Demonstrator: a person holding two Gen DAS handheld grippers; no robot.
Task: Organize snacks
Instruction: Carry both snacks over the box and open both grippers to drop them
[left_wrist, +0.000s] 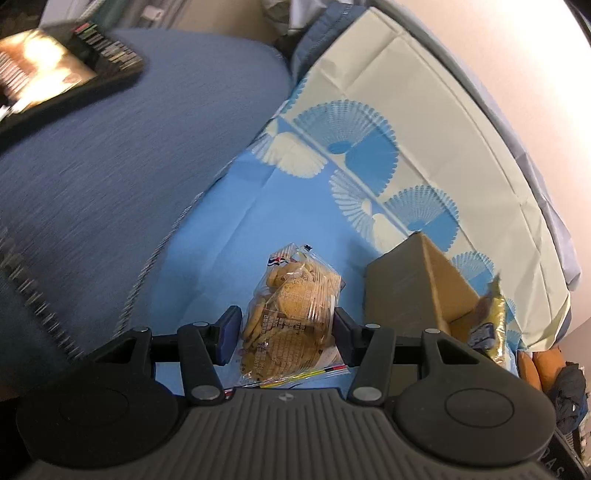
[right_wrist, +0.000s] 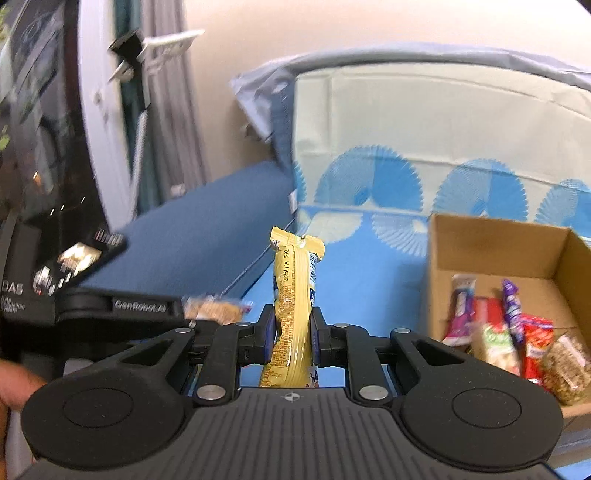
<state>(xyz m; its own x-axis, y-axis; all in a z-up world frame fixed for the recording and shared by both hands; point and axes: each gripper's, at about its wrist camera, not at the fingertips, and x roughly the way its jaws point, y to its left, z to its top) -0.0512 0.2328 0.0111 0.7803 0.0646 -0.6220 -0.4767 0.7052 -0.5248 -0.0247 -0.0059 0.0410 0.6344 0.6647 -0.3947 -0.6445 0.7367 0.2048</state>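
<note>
Two grippers, each pinching a snack — left gripper (left_wrist: 286, 325) on cookie bag (left_wrist: 291, 306), right gripper (right_wrist: 291, 338) on yellow bar (right_wrist: 293, 295).

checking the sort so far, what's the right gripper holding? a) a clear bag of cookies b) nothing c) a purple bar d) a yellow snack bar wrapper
d: in the right wrist view the right gripper has its pads pressed on a yellow snack bar wrapper standing upright between them, while the clear bag of cookies sits in the left gripper.

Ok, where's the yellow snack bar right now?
The yellow snack bar stands upright in the right claw, centre of the right wrist view, left of the cardboard box.
</note>
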